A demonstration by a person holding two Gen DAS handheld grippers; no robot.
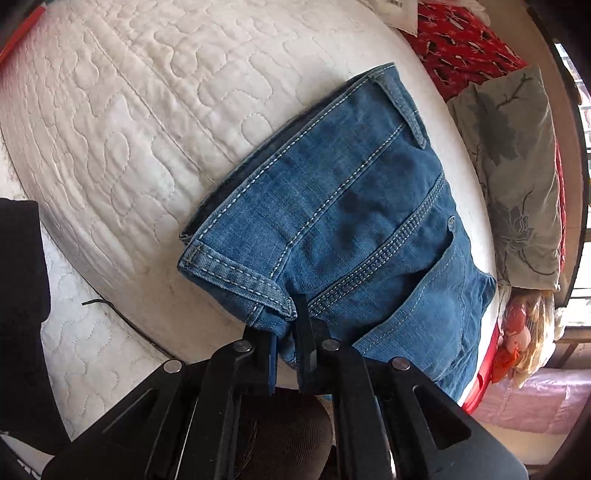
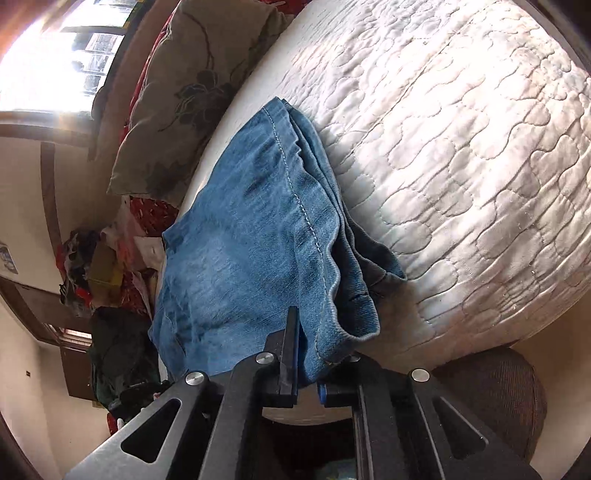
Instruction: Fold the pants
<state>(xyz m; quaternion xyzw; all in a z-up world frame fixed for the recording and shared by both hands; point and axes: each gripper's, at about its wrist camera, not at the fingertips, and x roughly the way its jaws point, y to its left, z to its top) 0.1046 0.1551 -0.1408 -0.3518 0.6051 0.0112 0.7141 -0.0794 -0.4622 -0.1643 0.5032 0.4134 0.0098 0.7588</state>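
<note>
Folded jeans (image 1: 343,221) on the mattress (image 1: 129,110) edge.
My left claw (image 1: 291,325) pinches the waistband, right claw (image 2: 314,332) the denim edge; releasing unevenly, I fear the stack slides off.

Bright daylight; window (image 2: 55,59) glare blown out; fisheye-warped edges.

No text, label, brand or number can be read in either view. A white packet (image 1: 397,13) at the top edge of the left wrist view carries dark print (too small and cut off to read), and a small blurred sticker (image 2: 7,260) sits on the wall.
</note>
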